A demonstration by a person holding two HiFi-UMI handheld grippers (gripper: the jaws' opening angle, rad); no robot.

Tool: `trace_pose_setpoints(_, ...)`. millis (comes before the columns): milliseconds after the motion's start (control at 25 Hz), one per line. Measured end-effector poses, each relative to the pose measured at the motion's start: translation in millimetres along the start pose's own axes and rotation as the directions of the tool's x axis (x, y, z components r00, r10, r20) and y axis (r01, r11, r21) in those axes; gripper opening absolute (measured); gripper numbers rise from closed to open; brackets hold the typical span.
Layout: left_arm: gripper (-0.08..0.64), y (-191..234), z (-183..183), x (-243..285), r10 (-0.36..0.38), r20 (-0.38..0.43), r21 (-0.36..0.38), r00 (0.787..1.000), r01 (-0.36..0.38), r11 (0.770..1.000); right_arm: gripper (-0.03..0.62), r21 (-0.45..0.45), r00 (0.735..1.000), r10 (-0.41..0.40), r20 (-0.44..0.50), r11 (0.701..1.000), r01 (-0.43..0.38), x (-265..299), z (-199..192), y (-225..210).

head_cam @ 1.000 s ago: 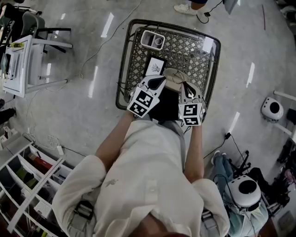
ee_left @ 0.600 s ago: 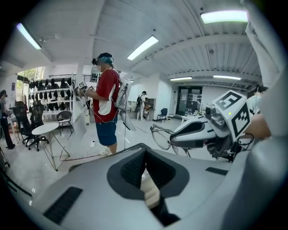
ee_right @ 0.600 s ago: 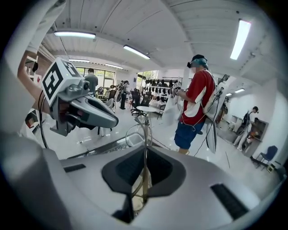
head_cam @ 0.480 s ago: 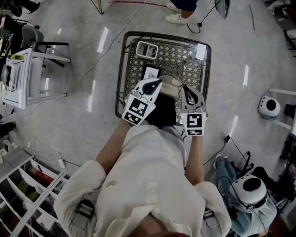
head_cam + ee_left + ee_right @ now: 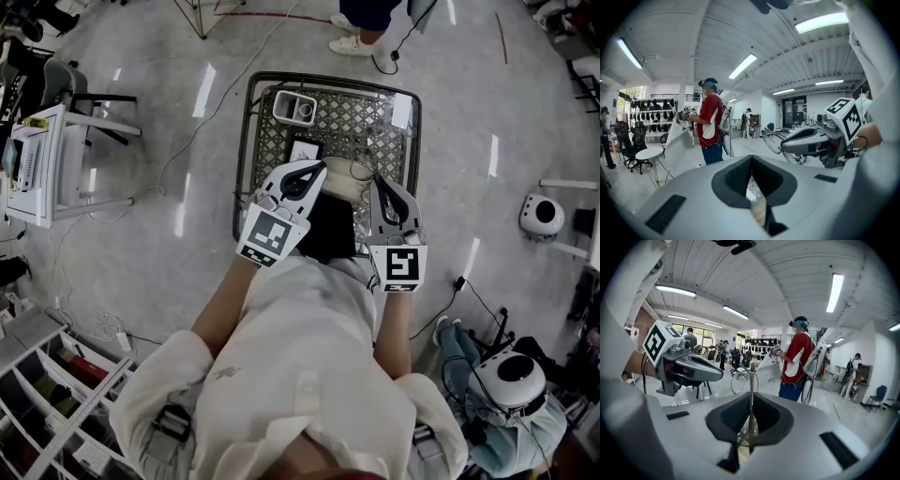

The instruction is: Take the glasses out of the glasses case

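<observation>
Glasses in my right claw, out of the case

My right claw [image 5: 751, 398] is clamped on one temple of the glasses [image 5: 751, 376], the lenses just ahead of its tips. I'd judge the thin arm the safest part to pinch, since it keeps the pads off the glass. My left claw [image 5: 751, 161] is closed, with nothing I can see between. The case [image 5: 352, 176] lies below, between both claws, on the worktop [image 5: 375, 112].

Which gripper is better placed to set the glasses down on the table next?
Right. The right gripper is shut on the glasses, pinching a thin temple. The left gripper has its jaws together with no part of the glasses between them.
</observation>
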State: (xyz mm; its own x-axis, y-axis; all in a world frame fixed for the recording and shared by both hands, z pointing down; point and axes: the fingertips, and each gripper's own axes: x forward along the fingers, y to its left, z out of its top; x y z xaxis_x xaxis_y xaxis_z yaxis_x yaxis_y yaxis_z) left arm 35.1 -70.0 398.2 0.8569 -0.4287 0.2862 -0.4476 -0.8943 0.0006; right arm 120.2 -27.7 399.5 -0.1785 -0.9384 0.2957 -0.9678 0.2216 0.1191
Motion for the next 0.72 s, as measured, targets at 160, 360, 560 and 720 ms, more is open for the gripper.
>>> trace_pose_setpoints(160, 0.014, -3, 11, -3, -0.001, 0.020, 0.013, 1.000, 0.001, 1.000, 0.018, 0.004, 0.999, 0.008, 0.042, 1.000, -0.008, -7, 16, 2)
trace_pose_setpoints(360, 0.014, -7, 17, -2, -0.005, 0.031, 0.016, 0.999, 0.004, 1.000, 0.018, -0.006, 0.997, 0.036, 0.068, 0.999, -0.036, -12, 30, 5)
trace_pose_setpoints(560, 0.014, -10, 19, -1, -0.005, 0.030, 0.017, 1.000, 0.005, 1.000, 0.018, -0.013, 0.997, 0.040, 0.067, 0.999, -0.039, -14, 33, 3)
trace_pose_setpoints(720, 0.014, -11, 18, 1, -0.003, 0.025, 0.016, 1.000, 0.003, 1.000, 0.018, -0.011, 0.997, 0.034, 0.074, 0.999, -0.033, -14, 28, -2)
